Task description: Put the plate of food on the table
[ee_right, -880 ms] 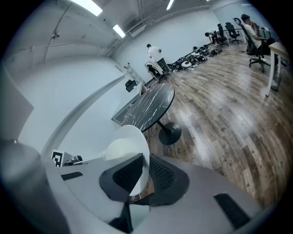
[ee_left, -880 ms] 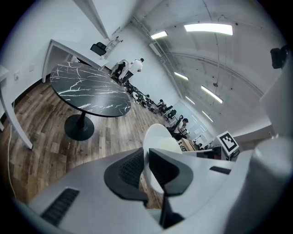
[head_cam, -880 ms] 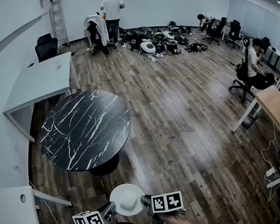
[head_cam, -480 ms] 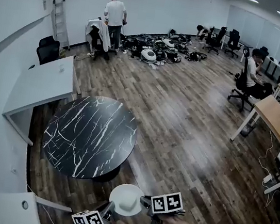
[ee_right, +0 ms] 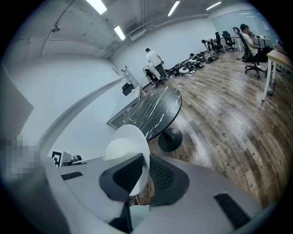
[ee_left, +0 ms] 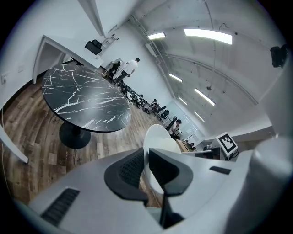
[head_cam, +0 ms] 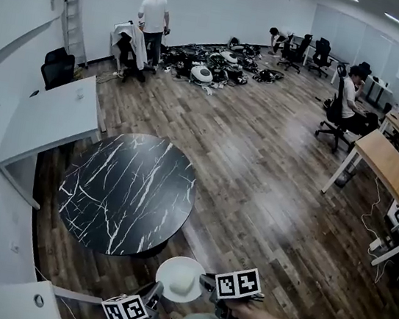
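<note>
Plate (head_cam: 180, 278) held at opposite rims — short of the table (head_cam: 128, 189).
Left gripper (ee_left: 146, 167) and right gripper (ee_right: 146, 176) each pinched the rim; judged stiff, smooth, breakable.

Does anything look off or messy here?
The plate looks level, clamped at its rim by the left hand-held gripper and right hand-held gripper. Only oddity: gear strewn over the floor by the far wall.

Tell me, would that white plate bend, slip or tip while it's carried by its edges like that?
Probably stiff: the plate looks evenly round though only the left tool and right tool pinch its rim, one on each side. Its smooth rim may be slippery in their grip. Held at two points only, it could tilt about that line.
</note>
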Tool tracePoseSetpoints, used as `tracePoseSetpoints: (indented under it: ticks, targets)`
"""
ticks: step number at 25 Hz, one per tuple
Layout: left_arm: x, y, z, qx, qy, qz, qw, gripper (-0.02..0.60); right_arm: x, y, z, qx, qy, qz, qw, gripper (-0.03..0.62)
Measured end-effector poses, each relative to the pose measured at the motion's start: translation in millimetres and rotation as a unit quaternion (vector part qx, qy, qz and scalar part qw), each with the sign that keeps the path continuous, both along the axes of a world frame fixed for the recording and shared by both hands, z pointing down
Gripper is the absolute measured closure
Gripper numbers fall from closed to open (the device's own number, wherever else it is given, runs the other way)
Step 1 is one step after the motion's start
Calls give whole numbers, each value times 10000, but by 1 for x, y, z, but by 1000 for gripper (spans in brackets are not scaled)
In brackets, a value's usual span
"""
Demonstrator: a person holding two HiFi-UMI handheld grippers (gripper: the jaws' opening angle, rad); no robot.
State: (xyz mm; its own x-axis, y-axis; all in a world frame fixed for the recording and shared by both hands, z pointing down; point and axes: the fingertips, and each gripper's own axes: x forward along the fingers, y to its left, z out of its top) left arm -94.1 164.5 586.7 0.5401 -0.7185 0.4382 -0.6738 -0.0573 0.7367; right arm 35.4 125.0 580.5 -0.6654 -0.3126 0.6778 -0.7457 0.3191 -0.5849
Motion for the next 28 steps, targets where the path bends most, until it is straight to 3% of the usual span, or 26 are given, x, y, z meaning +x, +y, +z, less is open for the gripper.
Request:
tracePoseSetpoints:
  ticks: [15, 28]
  targets:
    - [-39, -16, 2, -52, 74, -178, 9998, 543, -40, -20, 4, -80, 94, -149, 9998, 545]
    - [-49, -84, 2, -256, -215, -667, 9972, 543, -55, -99, 12, -268, -154, -684, 9972, 545]
